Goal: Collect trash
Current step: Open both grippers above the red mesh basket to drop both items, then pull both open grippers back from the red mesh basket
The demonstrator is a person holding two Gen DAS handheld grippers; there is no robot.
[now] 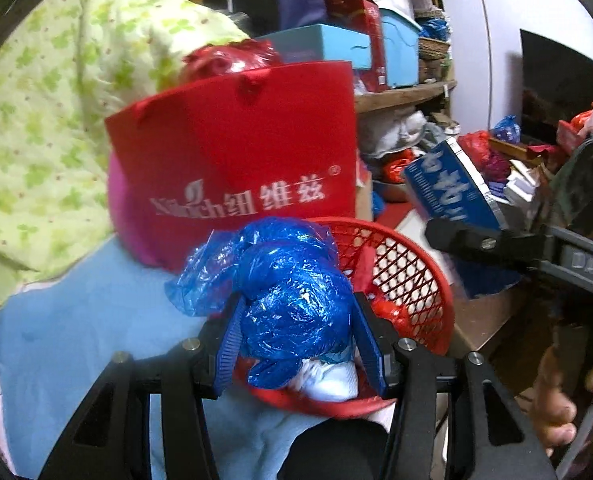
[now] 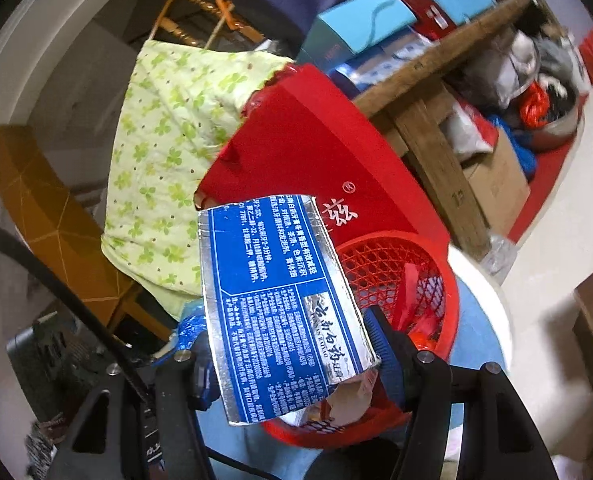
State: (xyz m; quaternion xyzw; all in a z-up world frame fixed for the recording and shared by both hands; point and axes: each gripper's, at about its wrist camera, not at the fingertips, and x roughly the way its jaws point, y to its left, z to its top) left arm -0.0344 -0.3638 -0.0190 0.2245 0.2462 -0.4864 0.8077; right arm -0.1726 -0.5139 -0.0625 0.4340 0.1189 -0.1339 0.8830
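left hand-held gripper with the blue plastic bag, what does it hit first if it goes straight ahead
Likely the red mesh basket, just past the blue plastic bag in the left hand-held gripper; depth is unclear.

A: Count, items on view?

B: One red mesh basket (image 1: 424, 280). One crumpled blue plastic bag (image 1: 292, 300). One blue carton (image 2: 276, 312).

A: Bags otherwise?

B: One red paper bag (image 1: 236, 152) with white lettering. Grippers: two, left gripper (image 1: 296, 320) and right gripper (image 2: 292, 344).
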